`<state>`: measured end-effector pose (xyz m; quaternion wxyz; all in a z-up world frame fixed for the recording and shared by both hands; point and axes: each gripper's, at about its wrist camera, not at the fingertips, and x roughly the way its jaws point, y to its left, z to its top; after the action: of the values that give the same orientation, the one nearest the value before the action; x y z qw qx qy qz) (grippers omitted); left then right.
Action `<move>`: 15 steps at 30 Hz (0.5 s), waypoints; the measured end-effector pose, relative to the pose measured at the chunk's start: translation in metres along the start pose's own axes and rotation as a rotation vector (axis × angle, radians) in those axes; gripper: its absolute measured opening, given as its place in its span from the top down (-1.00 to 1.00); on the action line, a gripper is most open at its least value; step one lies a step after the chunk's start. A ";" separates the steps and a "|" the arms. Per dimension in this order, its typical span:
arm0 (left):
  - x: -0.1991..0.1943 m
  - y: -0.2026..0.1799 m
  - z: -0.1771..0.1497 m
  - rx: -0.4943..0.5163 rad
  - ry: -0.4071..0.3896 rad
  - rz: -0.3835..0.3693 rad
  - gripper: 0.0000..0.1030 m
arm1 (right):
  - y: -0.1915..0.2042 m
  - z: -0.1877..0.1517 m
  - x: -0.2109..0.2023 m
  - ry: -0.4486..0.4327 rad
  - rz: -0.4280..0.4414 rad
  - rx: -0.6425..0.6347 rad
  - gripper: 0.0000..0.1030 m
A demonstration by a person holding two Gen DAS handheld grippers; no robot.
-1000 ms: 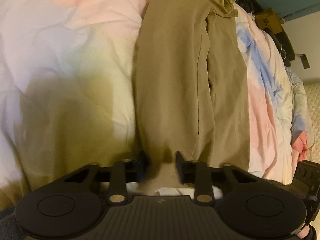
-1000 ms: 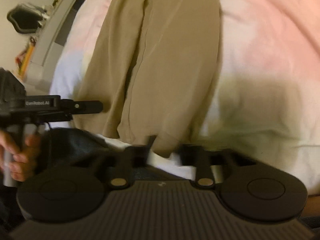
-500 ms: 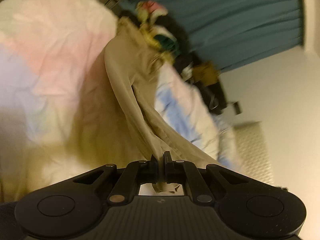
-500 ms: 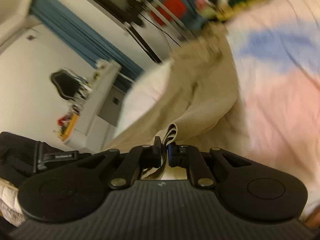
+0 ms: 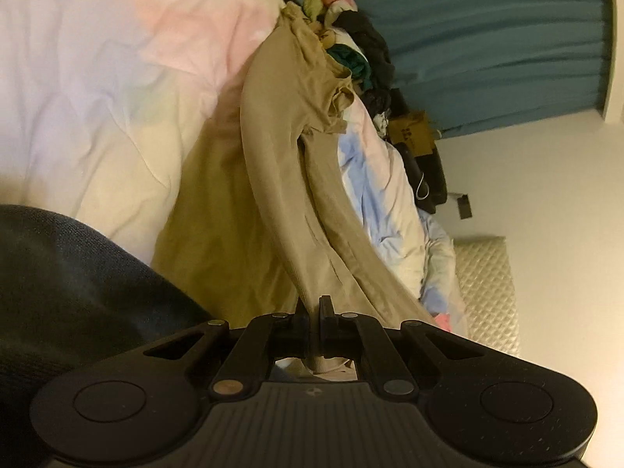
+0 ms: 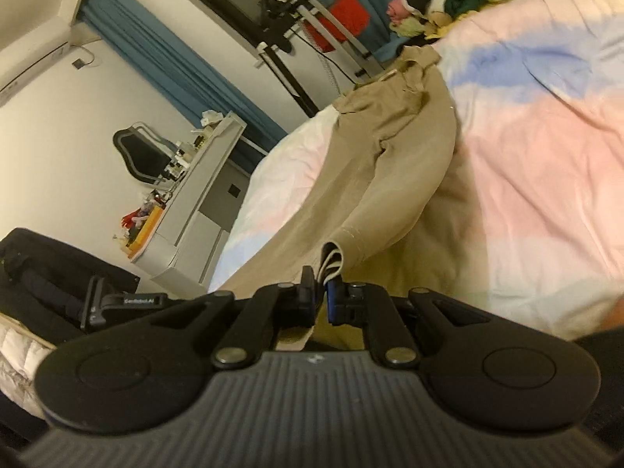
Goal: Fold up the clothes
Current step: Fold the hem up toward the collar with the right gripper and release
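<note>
My left gripper (image 5: 314,308) and right gripper (image 6: 320,279), jaws pinching khaki trousers (image 5: 273,179), above the bed (image 5: 97,78).

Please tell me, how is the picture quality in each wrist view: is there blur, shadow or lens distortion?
Left wrist view: warm dim light, khaki trousers soft near the left gripper, shadow on the bedsheet, curtain bent by fisheye. Right wrist view: right gripper and trouser hem fairly sharp, desk tilted and curved.
</note>
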<state>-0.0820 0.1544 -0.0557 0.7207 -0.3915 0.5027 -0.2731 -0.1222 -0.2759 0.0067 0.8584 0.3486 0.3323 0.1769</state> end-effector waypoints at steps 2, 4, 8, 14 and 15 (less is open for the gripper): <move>0.007 -0.001 0.016 -0.008 -0.016 -0.019 0.92 | -0.006 0.016 0.010 -0.003 0.008 0.040 0.83; 0.019 -0.011 0.042 0.013 -0.029 -0.014 0.92 | -0.007 0.037 0.024 -0.021 0.007 0.047 0.83; 0.051 -0.041 0.103 0.084 -0.080 0.040 0.92 | -0.015 0.095 0.077 -0.072 -0.062 0.018 0.82; 0.120 -0.072 0.195 0.186 -0.193 0.175 0.92 | -0.040 0.173 0.176 -0.141 -0.196 0.000 0.82; 0.134 -0.072 0.208 0.209 -0.208 0.199 0.92 | -0.045 0.182 0.191 -0.147 -0.216 -0.009 0.82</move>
<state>0.1591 0.0700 -0.0242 0.8290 -0.2889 0.4308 -0.2092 0.1437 -0.2927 -0.0135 0.8960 0.3189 0.3033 0.0590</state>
